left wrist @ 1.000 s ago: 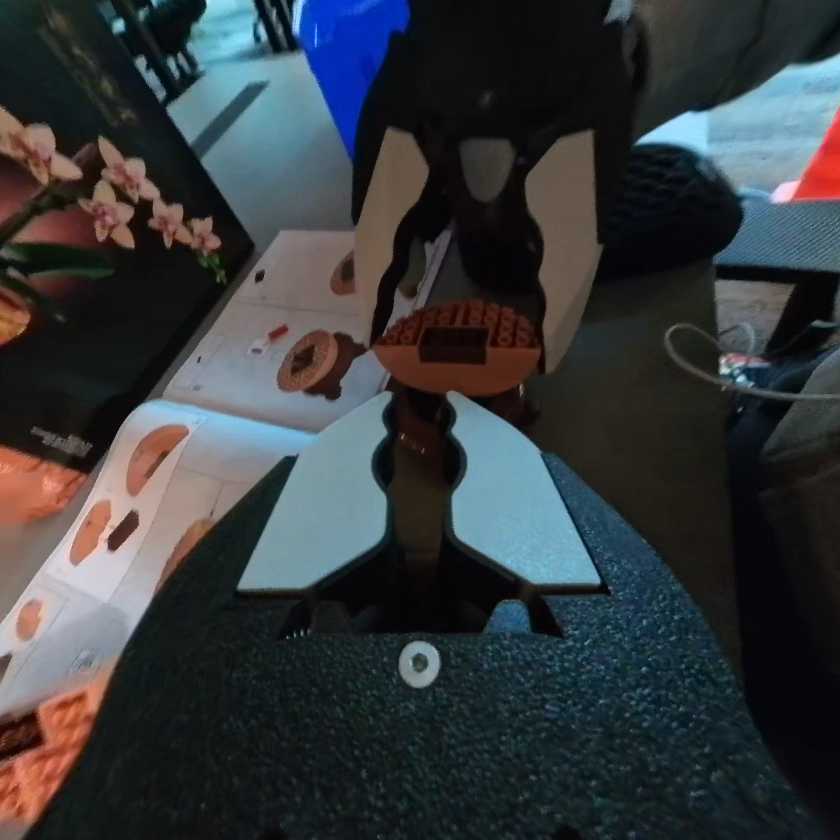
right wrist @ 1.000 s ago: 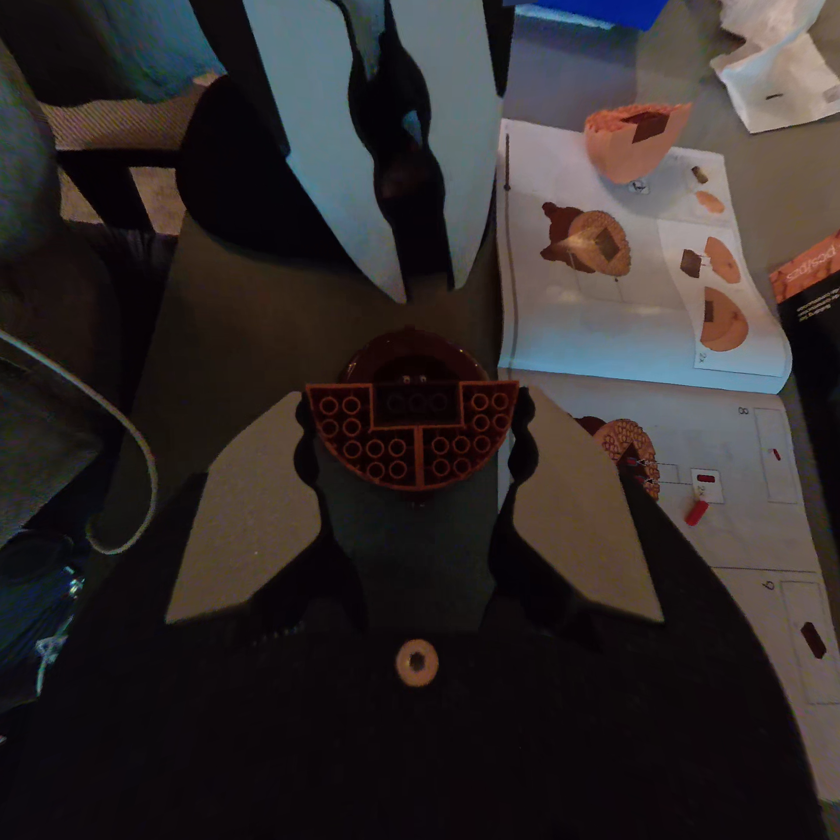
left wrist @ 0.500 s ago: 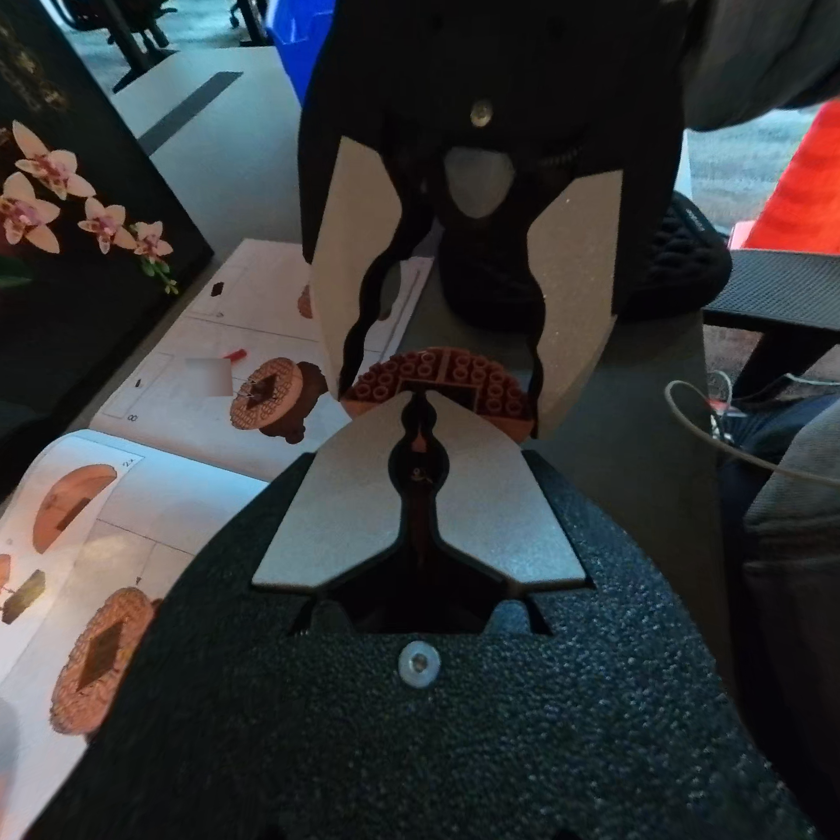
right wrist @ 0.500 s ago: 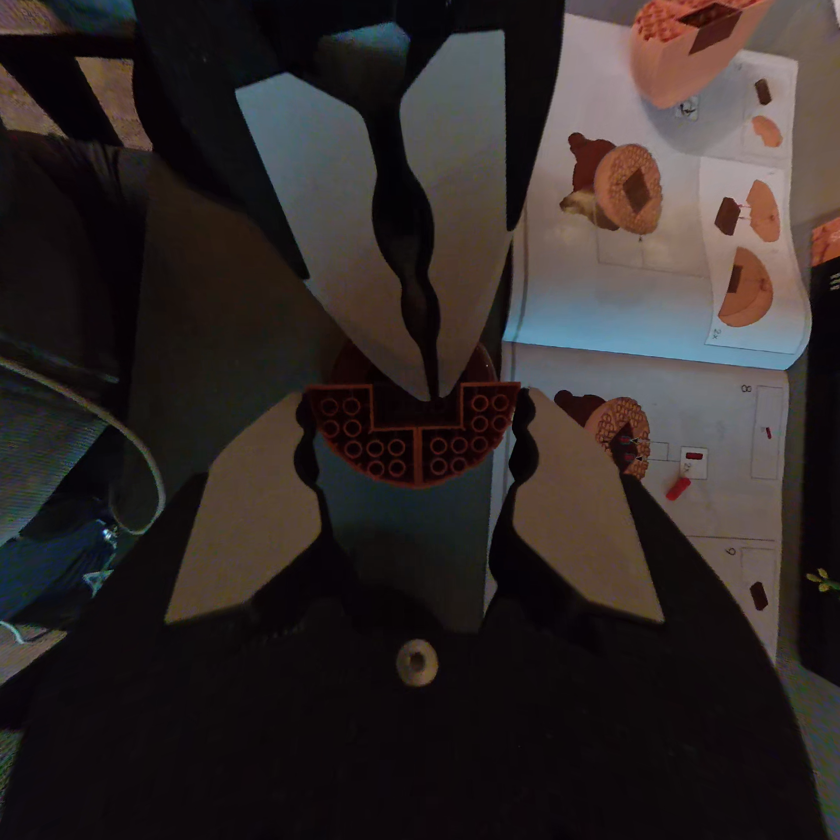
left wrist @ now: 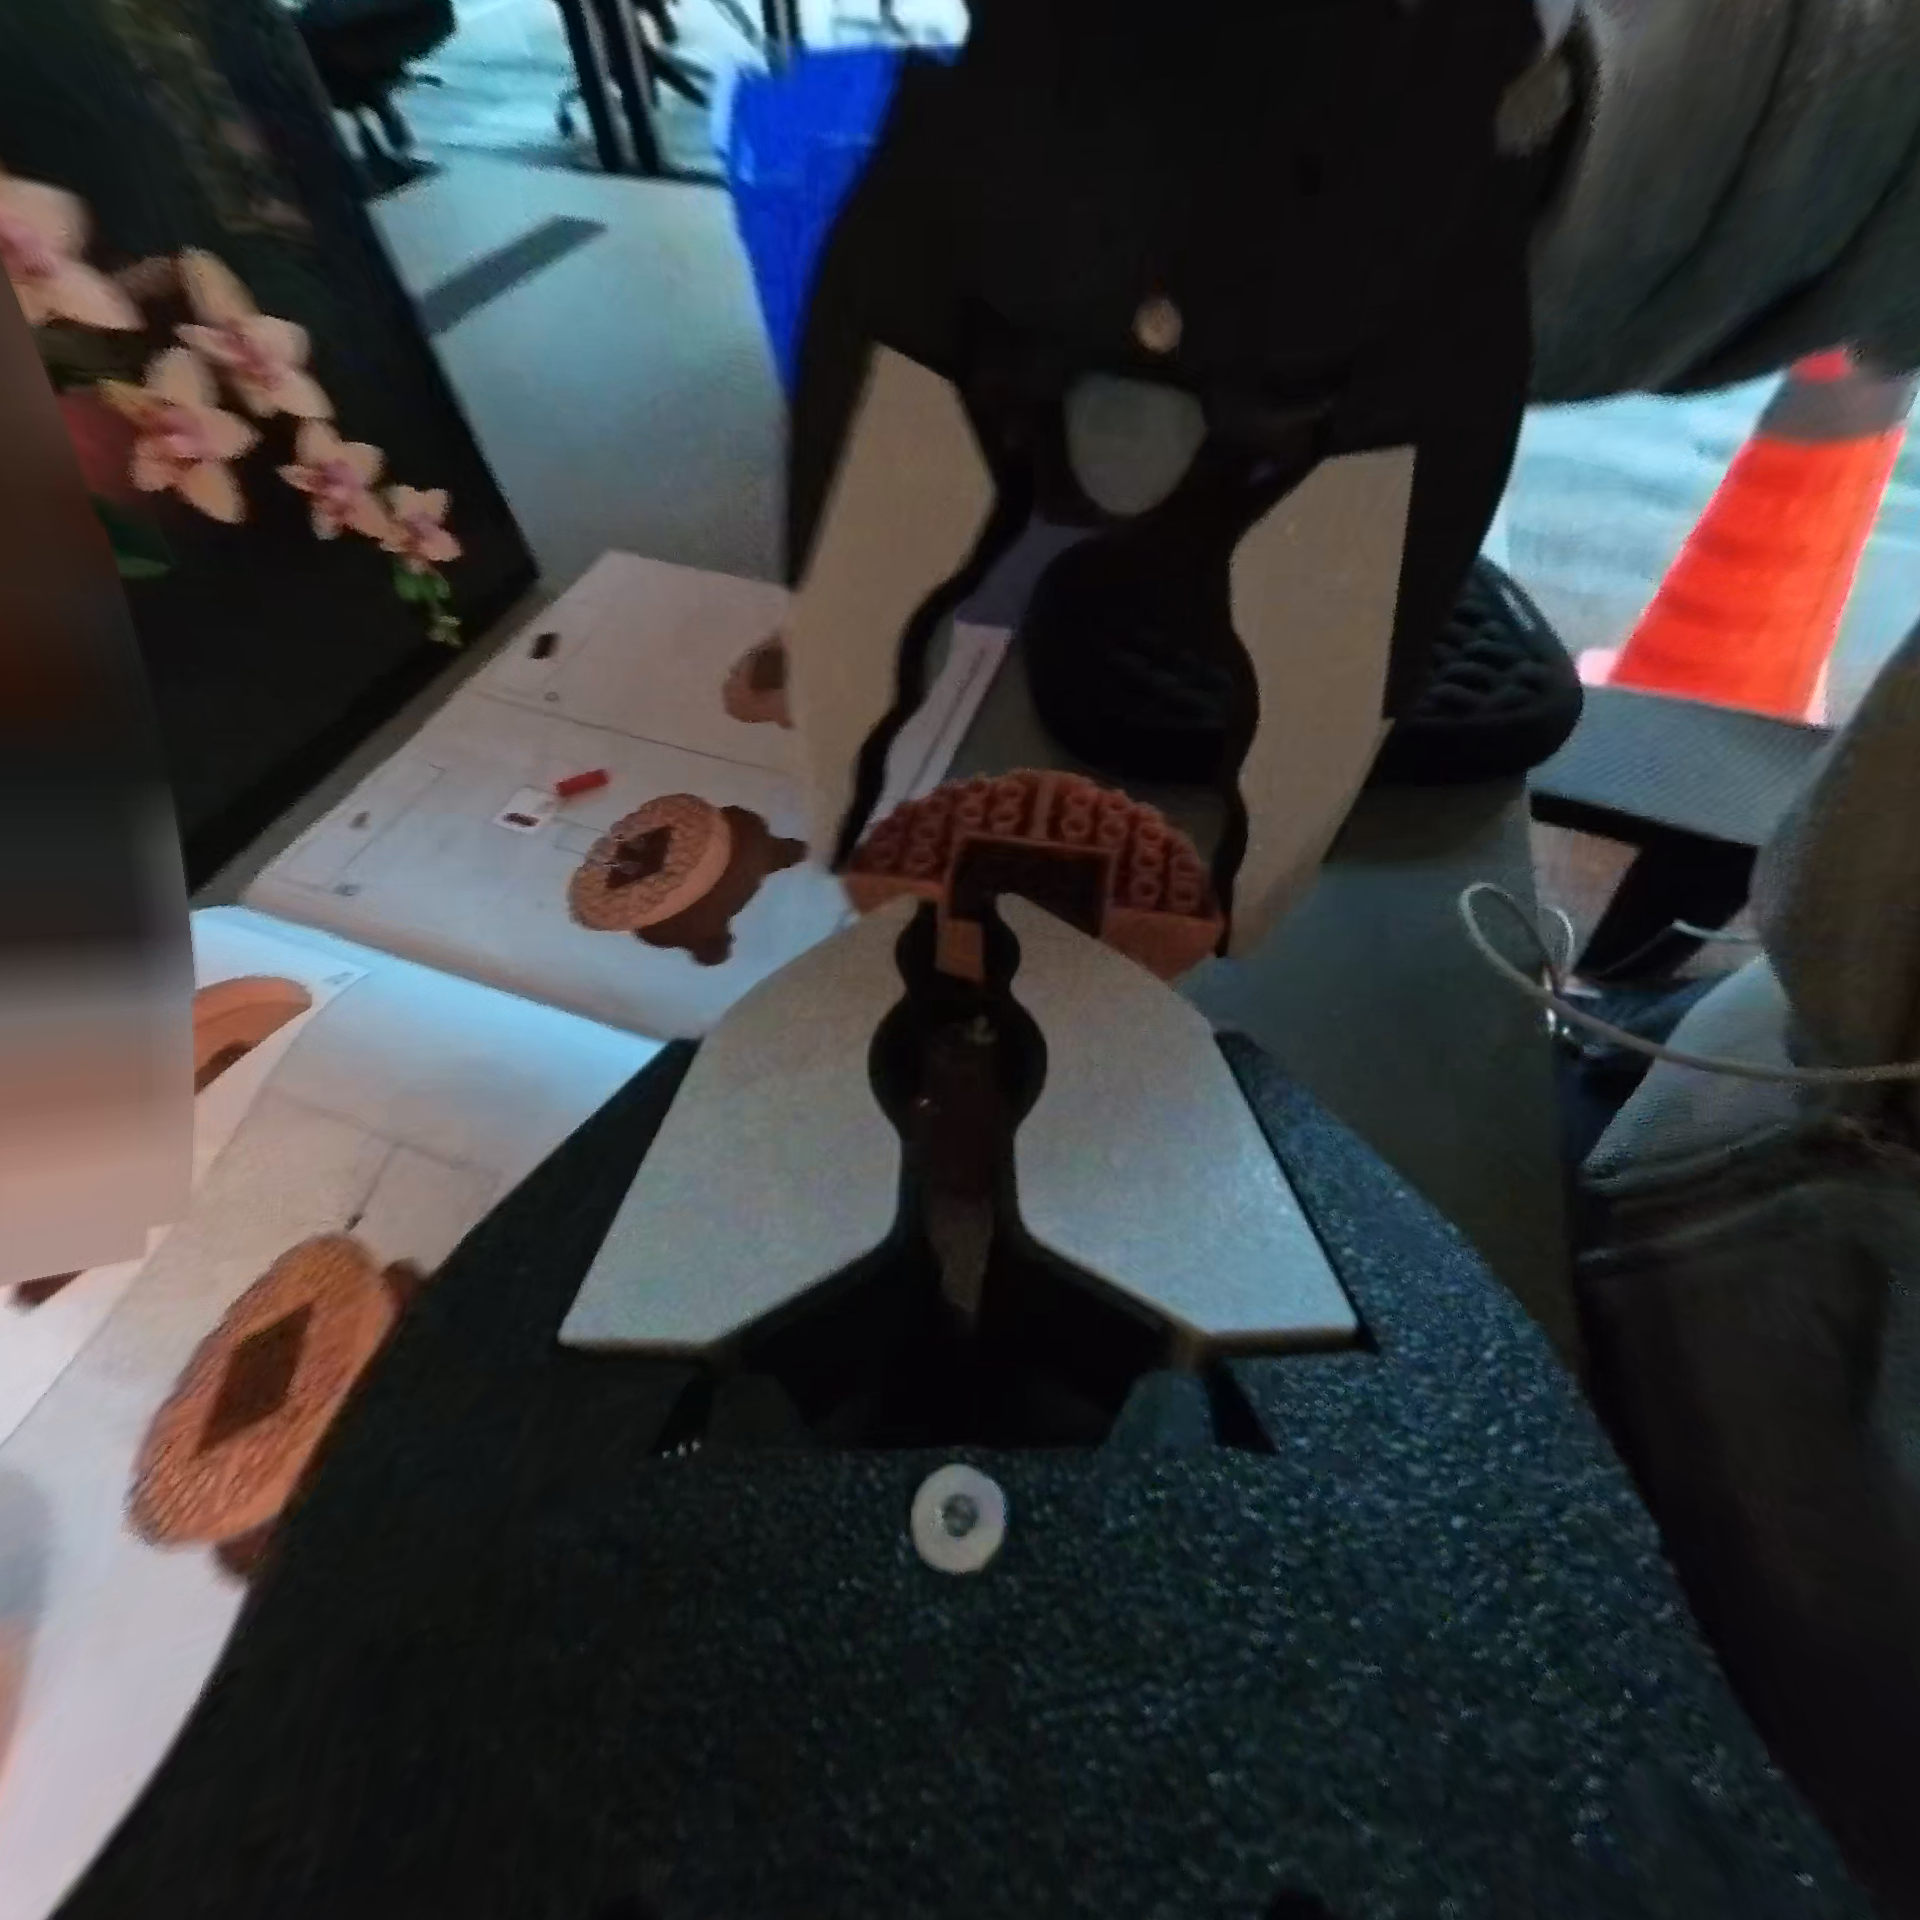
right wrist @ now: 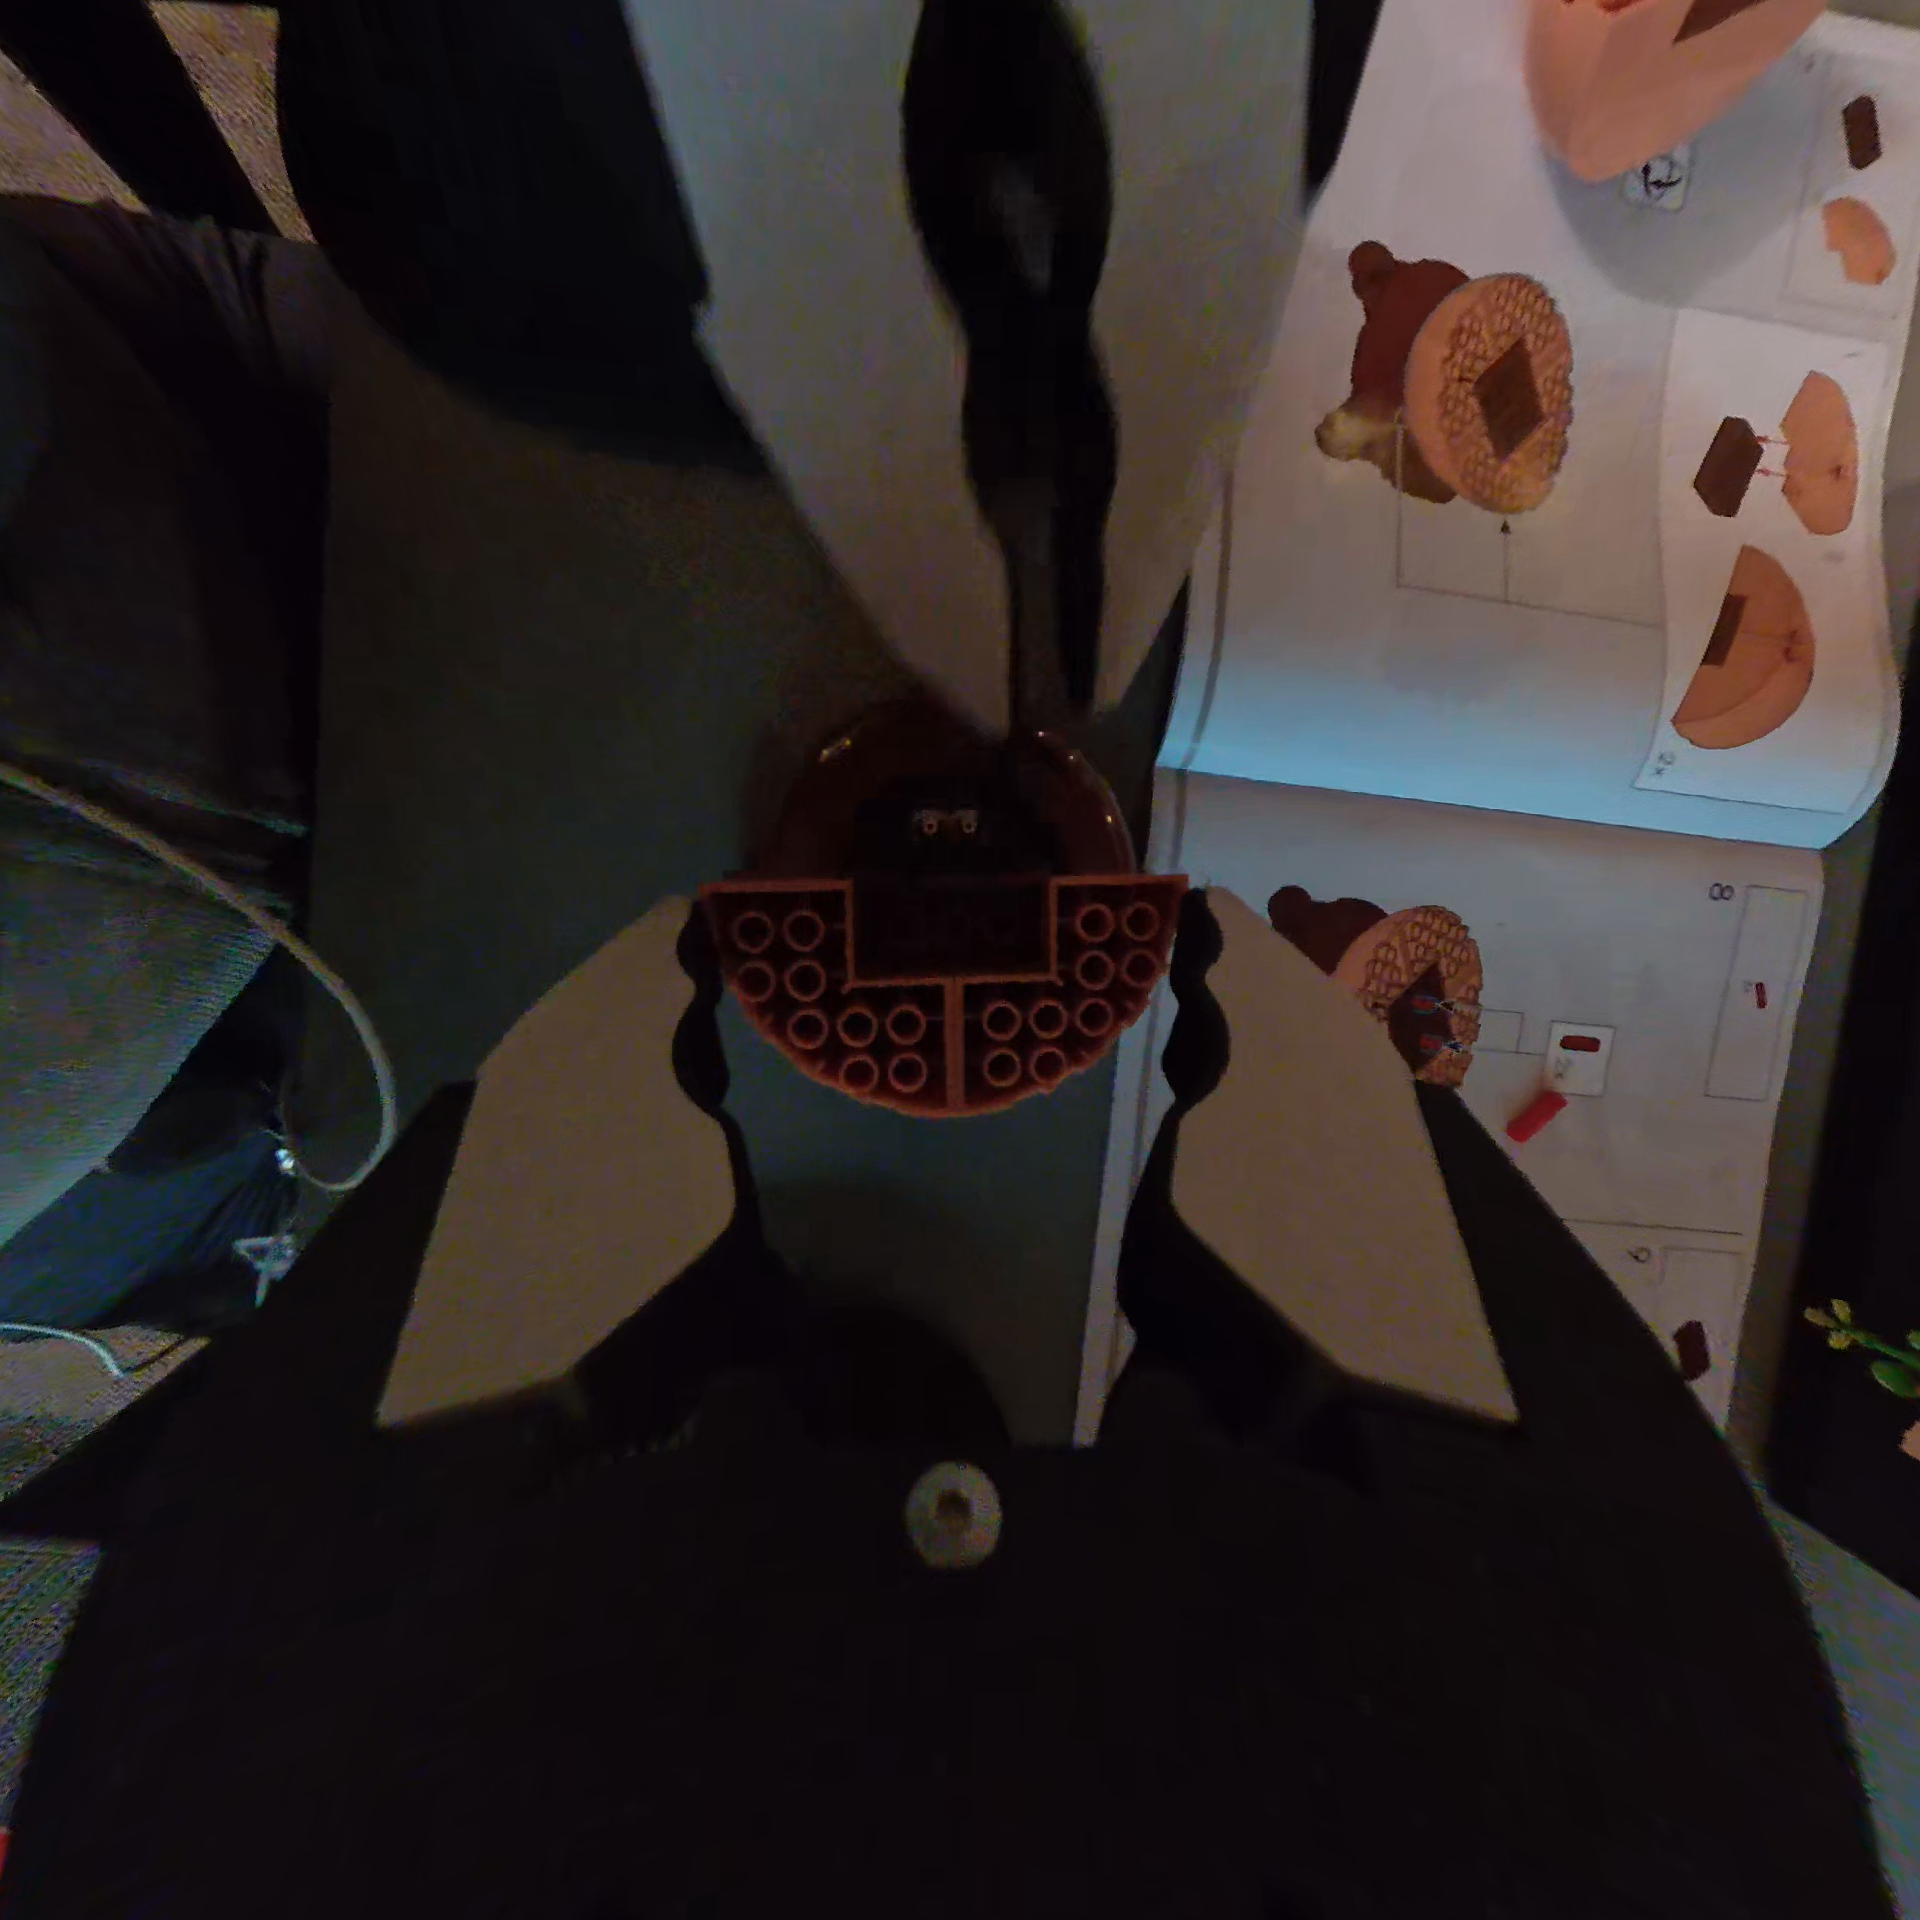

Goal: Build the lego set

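Lowered since before, the left gripper (left wrist: 958,935) pinches a small tan piece; the right gripper (right wrist: 940,997), fingers spread, clamps a studded half-round brick (right wrist: 940,997) beside a glossy booklet (right wrist: 1558,520).

Terracotta half-round brick piece (right wrist: 940,997), ringed with tube circles underneath and set with a dark brown square, sits against a glossy dark brown dome (right wrist: 940,769). The instruction booklet (right wrist: 1538,665) is white with peach and brown drawings; a little red piece (right wrist: 1536,1115) lies on it. Pink orchids on a black box (left wrist: 260,416), an orange cone (left wrist: 1766,551), a blue bin (left wrist: 790,187).
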{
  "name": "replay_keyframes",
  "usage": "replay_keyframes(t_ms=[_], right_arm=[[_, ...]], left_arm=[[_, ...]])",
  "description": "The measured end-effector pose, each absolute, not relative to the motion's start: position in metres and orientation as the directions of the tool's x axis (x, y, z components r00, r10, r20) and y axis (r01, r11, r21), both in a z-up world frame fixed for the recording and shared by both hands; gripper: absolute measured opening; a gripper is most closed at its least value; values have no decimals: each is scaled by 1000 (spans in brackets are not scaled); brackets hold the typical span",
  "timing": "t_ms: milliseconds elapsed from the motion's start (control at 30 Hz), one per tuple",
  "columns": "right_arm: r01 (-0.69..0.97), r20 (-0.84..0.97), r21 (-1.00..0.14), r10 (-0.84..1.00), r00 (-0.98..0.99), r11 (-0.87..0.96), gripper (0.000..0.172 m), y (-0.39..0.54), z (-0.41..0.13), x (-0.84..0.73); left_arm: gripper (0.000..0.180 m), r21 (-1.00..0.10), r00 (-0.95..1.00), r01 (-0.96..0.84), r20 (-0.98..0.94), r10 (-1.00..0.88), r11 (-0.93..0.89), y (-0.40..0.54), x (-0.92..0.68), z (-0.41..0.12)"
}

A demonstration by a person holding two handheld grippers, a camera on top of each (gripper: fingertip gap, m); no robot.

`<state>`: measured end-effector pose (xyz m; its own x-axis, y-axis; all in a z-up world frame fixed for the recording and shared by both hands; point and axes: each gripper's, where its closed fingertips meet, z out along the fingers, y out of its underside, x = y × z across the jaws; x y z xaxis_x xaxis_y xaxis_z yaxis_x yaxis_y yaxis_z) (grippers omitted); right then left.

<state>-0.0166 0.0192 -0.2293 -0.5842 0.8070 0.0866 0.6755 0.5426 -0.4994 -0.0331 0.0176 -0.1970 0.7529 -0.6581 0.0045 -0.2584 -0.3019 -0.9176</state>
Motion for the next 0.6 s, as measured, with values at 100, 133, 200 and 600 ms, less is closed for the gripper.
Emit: replay_keyframes(t_ms=[100, 133, 200, 600], right_arm=[[681, 69, -508, 813, -579, 528, 83, 19, -229, -16], [682, 70, -502, 811, -581, 532, 83, 19, -229, -16], [685, 72, -485, 806, -587, 543, 83, 19, -229, -17], [691, 130, -432, 798, -588, 579, 83, 19, -229, -16]], left_arm=[[8, -923, 804, -229, 1, -595, -311, 12, -63, -187], [8, -917, 816, -239, -12, -579, -318, 10, -69, -187], [8, -903, 825, -273, -42, -564, -333, 6, -75, -194], [8, -926, 901, -224, -77, -427, -305, -12, -106, -192]])
